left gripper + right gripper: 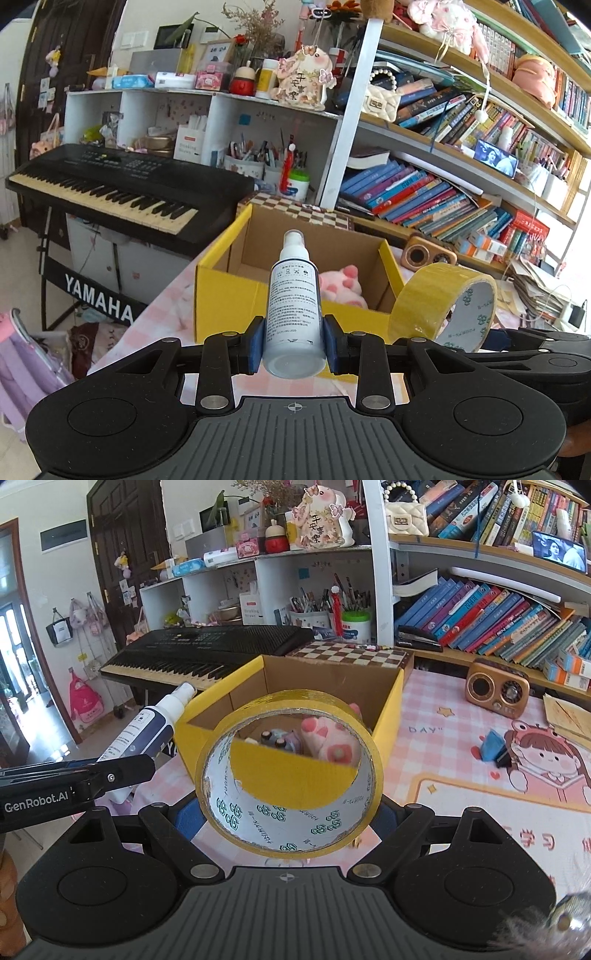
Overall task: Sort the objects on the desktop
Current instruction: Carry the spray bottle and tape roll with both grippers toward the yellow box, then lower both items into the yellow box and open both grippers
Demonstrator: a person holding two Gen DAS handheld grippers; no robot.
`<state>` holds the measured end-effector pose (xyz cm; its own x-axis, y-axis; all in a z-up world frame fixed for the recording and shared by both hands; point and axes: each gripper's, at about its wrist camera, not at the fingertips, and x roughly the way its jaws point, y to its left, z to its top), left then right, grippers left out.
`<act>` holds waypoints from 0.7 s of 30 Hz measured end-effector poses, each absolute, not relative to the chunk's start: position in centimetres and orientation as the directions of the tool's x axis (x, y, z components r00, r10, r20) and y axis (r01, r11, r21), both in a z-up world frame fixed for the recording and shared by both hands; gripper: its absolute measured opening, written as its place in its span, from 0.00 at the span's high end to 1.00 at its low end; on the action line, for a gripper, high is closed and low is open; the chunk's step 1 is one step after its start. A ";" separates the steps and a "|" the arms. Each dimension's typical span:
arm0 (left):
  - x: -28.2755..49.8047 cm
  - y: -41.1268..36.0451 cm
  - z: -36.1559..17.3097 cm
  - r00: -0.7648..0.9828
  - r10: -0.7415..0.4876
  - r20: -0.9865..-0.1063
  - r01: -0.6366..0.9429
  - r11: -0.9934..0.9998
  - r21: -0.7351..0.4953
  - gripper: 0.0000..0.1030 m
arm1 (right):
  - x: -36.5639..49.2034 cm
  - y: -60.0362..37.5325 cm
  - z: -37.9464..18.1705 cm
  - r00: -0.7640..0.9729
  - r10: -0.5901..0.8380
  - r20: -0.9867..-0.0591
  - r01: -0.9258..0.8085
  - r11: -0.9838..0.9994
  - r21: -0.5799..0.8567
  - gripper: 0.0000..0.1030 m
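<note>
My left gripper (294, 343) is shut on a white spray bottle (293, 299) with a dark label, its nozzle pointing away toward the open yellow cardboard box (236, 295). In the right wrist view the same spray bottle (142, 734) shows at the left, in front of the box's near corner. My right gripper (290, 814) is shut on a roll of yellow tape (290, 775), held on edge so I see through its core to the yellow box (388, 716). A pink plush toy (332, 740) and small items lie inside the box. The tape roll (443, 310) appears at the right in the left wrist view.
A black keyboard piano (110, 188) stands left of the desk. Behind the box lies a chessboard (351, 651). A brown retro radio (496, 688) and a small blue object (493, 747) sit on the pink checked desk mat (461, 775). Book-filled shelves (443, 184) rise behind.
</note>
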<state>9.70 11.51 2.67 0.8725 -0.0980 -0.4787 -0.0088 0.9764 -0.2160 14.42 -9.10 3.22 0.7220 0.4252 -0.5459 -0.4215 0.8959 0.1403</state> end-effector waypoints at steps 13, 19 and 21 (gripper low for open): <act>15.5 11.3 3.1 0.872 -0.057 -0.487 -0.034 0.984 -0.177 0.70 | 21.4 -9.0 4.0 0.714 0.462 -0.526 -0.472 0.872 0.126 0.16; 18.8 11.2 2.9 0.865 -0.039 -0.501 -0.039 0.989 -0.145 0.70 | 25.2 -8.4 4.3 0.709 0.471 -0.525 -0.505 0.858 0.088 0.16; 19.8 11.1 2.8 0.860 -0.038 -0.508 -0.035 0.991 -0.132 0.70 | 26.9 -8.2 4.2 0.704 0.469 -0.534 -0.507 0.858 0.084 0.16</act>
